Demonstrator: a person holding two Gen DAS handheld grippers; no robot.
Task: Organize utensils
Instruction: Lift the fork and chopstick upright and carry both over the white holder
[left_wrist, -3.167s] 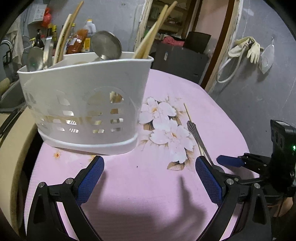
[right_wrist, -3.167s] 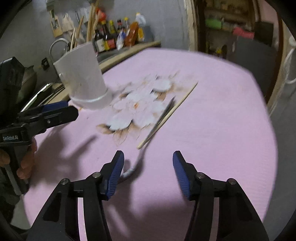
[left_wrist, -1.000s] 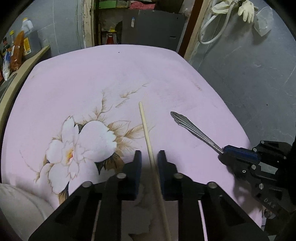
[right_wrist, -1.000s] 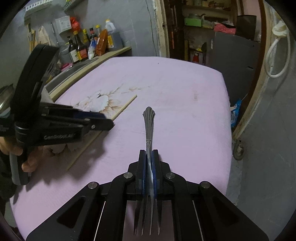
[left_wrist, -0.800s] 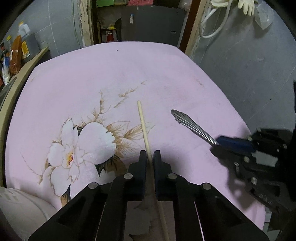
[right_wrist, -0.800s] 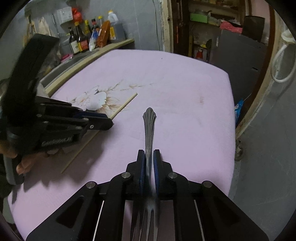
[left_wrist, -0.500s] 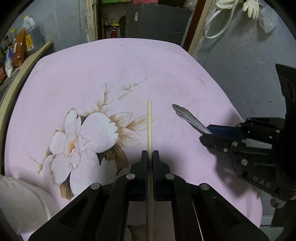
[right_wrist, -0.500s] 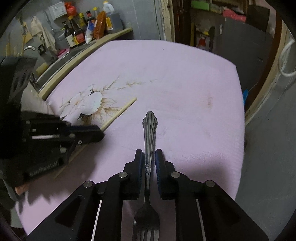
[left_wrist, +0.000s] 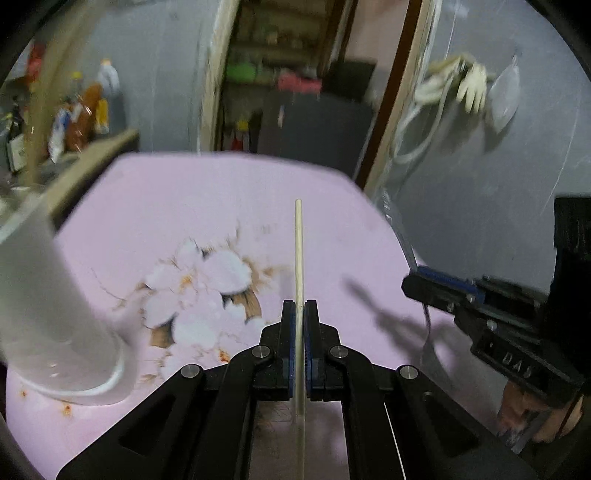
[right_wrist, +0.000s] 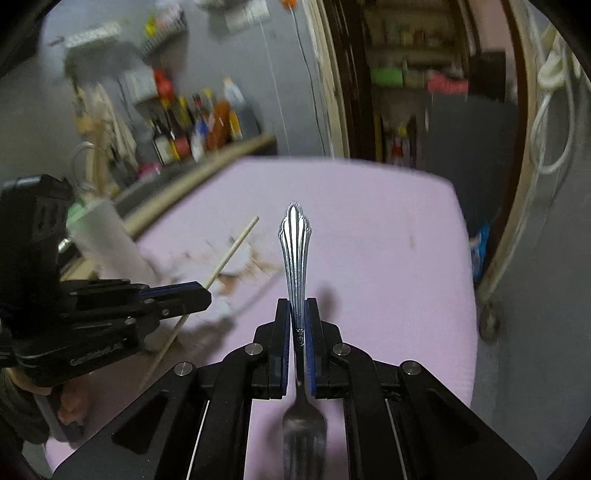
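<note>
My left gripper is shut on a wooden chopstick and holds it in the air above the pink table; the stick points away from me. My right gripper is shut on a silver fork, handle forward, tines back under the jaws. The white utensil holder stands at the left of the left wrist view, blurred; it also shows in the right wrist view. The left gripper and chopstick show at the left of the right wrist view. The right gripper shows at the right of the left wrist view.
The pink flowered tablecloth covers the table. A counter with bottles runs along the far left. A doorway and dark cabinet lie beyond the table's far edge. Grey floor drops off to the right.
Both grippers have lifted their utensils off the table and tilted up. The views have swung so the white holder is in sight again. Both images are motion-blurred.
</note>
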